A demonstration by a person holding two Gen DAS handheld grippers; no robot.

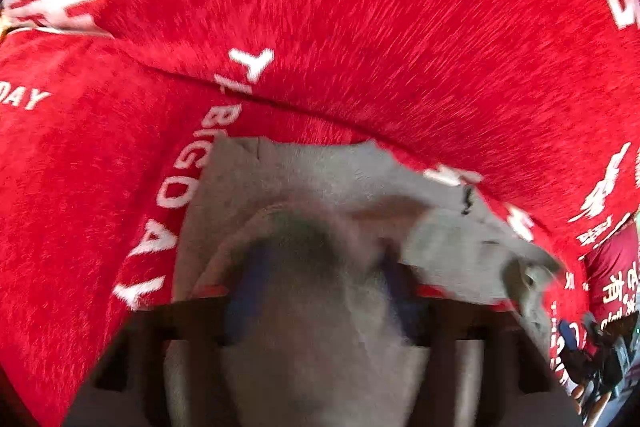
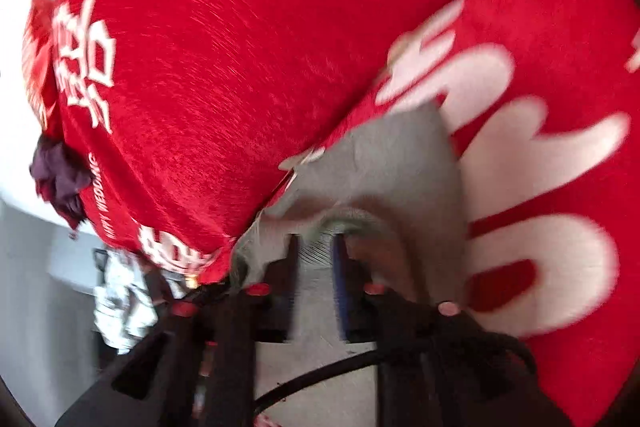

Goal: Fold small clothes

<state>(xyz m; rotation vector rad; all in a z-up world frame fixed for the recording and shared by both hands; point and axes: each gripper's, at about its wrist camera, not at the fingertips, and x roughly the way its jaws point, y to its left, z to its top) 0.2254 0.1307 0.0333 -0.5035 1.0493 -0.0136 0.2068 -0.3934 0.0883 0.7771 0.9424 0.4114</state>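
Garment (image 1: 304, 183): grey cloth, small; held up off the red cloth at two spots, one by each gripper; both views blurred by motion.
Left gripper (image 1: 320, 279): clenched on a bunched fold of the garment; grey cloth drapes over and between the blue-padded fingers (image 1: 244, 291); a loose corner hangs off to the right.
Right gripper (image 2: 316, 259): clamped on an edge of the garment (image 2: 380, 155); ribbed grey hem pinched between the fingers (image 2: 340, 279), which stand close together; a black cable (image 2: 320, 375) crosses the gripper body below.
Garment position: close in front of both cameras, lying partly over the red cloth; a flat grey panel spreads forward from each grip.
Red cloth (image 1: 360, 7): fills the background in both views; white lettering, "BIG DAY" readable in the left view, large white characters in the right view; folds and seams run across it.
Edge of scene: a dark purple bundle (image 2: 60, 179) at the red cloth's left edge in the right view; pale floor or wall beyond, too blurred to tell.
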